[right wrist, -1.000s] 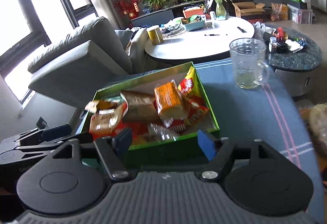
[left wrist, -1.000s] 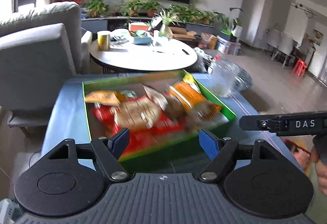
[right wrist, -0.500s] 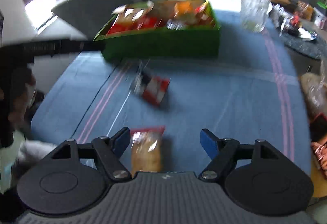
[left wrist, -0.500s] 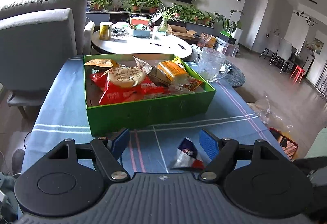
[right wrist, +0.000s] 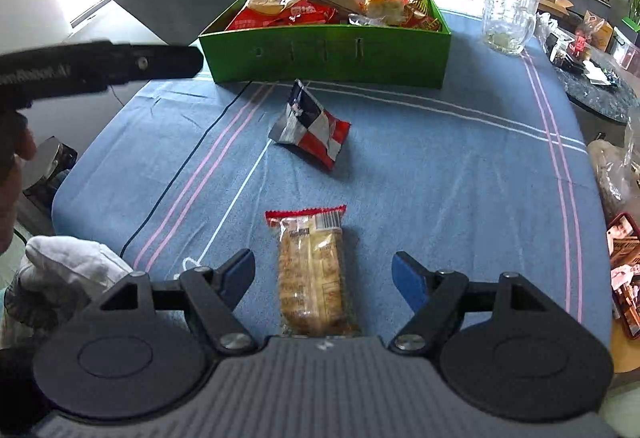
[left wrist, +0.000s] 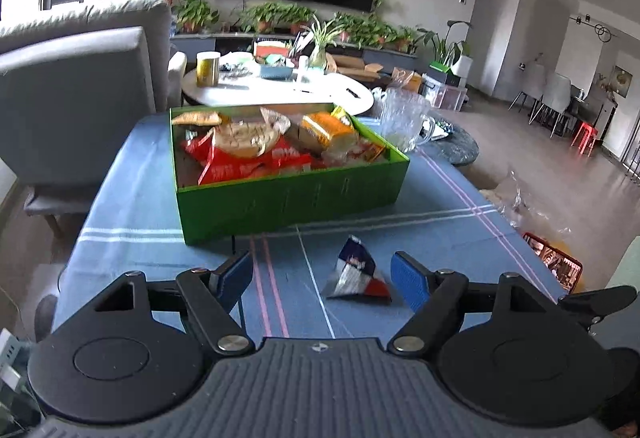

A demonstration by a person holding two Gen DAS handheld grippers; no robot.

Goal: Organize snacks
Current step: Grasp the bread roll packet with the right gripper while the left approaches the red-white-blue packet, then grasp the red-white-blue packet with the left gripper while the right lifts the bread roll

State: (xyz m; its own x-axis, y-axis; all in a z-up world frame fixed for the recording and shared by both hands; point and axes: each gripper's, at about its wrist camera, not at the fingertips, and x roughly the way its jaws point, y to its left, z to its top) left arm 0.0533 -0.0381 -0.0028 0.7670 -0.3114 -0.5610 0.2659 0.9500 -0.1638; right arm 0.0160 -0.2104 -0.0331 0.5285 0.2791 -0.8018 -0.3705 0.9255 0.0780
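Blue striped cloth covers the table [right wrist: 460,166], with a sofa, a round white table and a wall of plants behind it.

Nearest in the right wrist view is the right gripper [right wrist: 323,276], its blue pads spread wide with nothing pressed between them. A clear-wrapped cake bar [right wrist: 311,270] lies flat on the cloth directly between those pads, at the gripper's 12 o'clock. Its long axis runs along the gripper's pointing line, red crimped end away, near end hidden under the gripper body. The pads stand either side of its long flanks without touching, so a grip across the narrow width looks like it needs little more than a short drop and a squeeze.

Further out at 12 o'clock sits a red, white and navy packet [right wrist: 310,126], propped up in a tent shape. In the left wrist view the same packet [left wrist: 356,272] lies just ahead of the left gripper [left wrist: 322,278], toward 1 o'clock and close to the right-hand pad; those jaws are also apart and empty.

Beyond both, at 12 o'clock, stands the green box [right wrist: 326,56], already heaped with snacks. A glass mug [right wrist: 507,16] stands at its 3 o'clock.

By my reading, the right hand is nearer the bar and the left nearer the packet, so each has its own target.
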